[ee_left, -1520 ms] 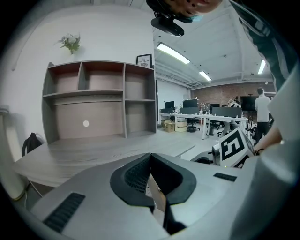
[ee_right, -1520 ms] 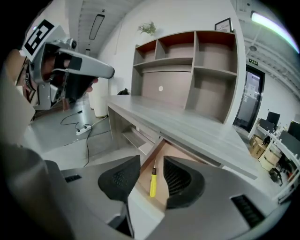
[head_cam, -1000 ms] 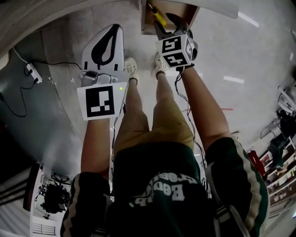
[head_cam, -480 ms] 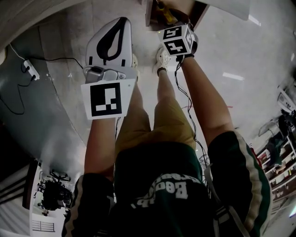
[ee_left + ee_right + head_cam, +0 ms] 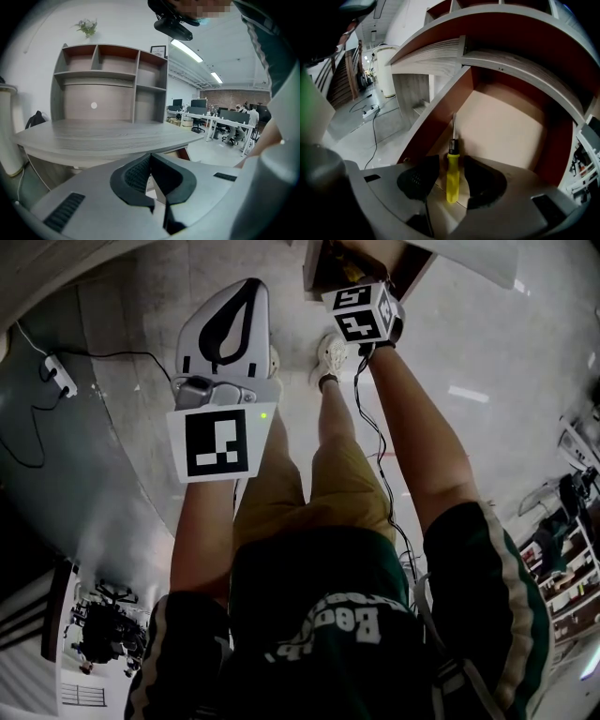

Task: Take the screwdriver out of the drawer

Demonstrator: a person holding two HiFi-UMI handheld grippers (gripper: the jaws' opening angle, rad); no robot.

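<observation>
A screwdriver (image 5: pixel 452 176) with a yellow handle and a thin metal shaft lies on the pale floor of an open drawer (image 5: pixel 436 122) with red-brown walls. In the right gripper view my right gripper (image 5: pixel 451 177) is open. Its dark pads (image 5: pixel 419 178) stand on either side of the handle, with a gap showing on each side. In the head view the right gripper (image 5: pixel 349 273) reaches into the drawer (image 5: pixel 317 268) at the top edge. My left gripper (image 5: pixel 225 329) hangs shut and empty over the floor, left of the drawer.
A grey desk (image 5: pixel 103 136) with a shelf unit on top stands above the drawer. A power strip (image 5: pixel 58 381) with cables lies on the floor at the left. The person's legs and shoes (image 5: pixel 330 352) stand just before the drawer. Office desks with people (image 5: pixel 225 117) are far off.
The right gripper has pushed farther up into the drawer, closing in around the screwdriver's handle. The left gripper has barely moved.
</observation>
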